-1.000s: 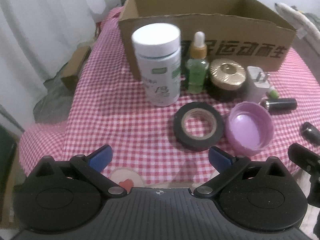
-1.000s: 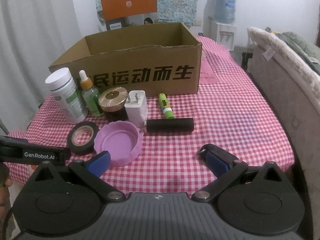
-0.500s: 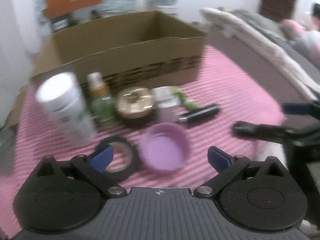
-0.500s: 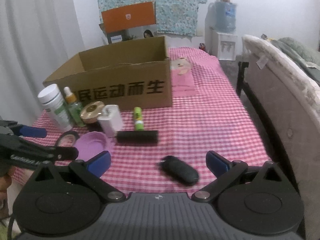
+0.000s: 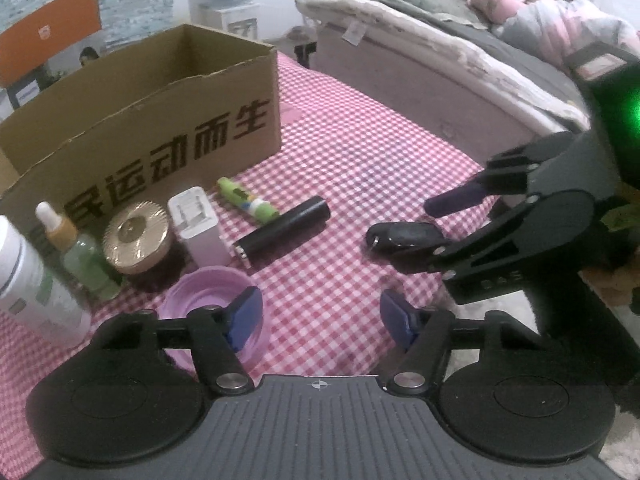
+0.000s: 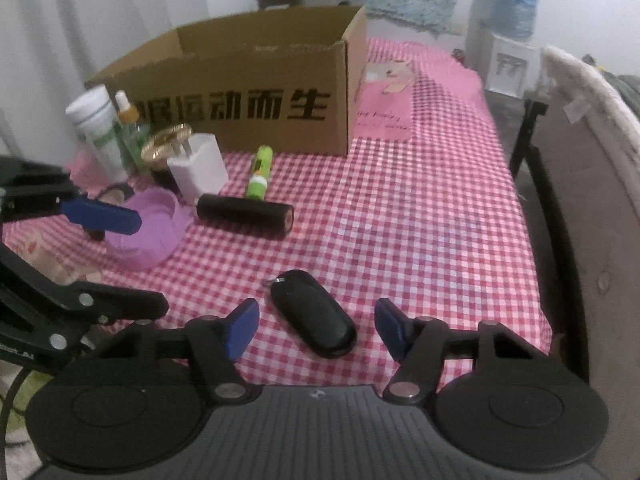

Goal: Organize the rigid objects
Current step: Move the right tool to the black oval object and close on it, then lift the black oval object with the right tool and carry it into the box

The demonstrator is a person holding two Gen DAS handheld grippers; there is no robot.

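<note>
Key fob (image 6: pixel 314 314), a black oval, lies on the checked cloth (image 6: pixel 420 208) between the right gripper (image 6: pixel 316 326) blue pads, untouched; jaws half spread, just narrowed. Its long axis runs eleven to five o'clock. Left gripper (image 5: pixel 318 320), half spread and empty, sits farther off. Cardboard box (image 6: pixel 256 92) waits at eleven o'clock.

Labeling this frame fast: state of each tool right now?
Left tool: open, jaws just closing partway, holding nothing.
Right tool: open, jaws just closing partway around the black key fob, pads not touching it.
</note>
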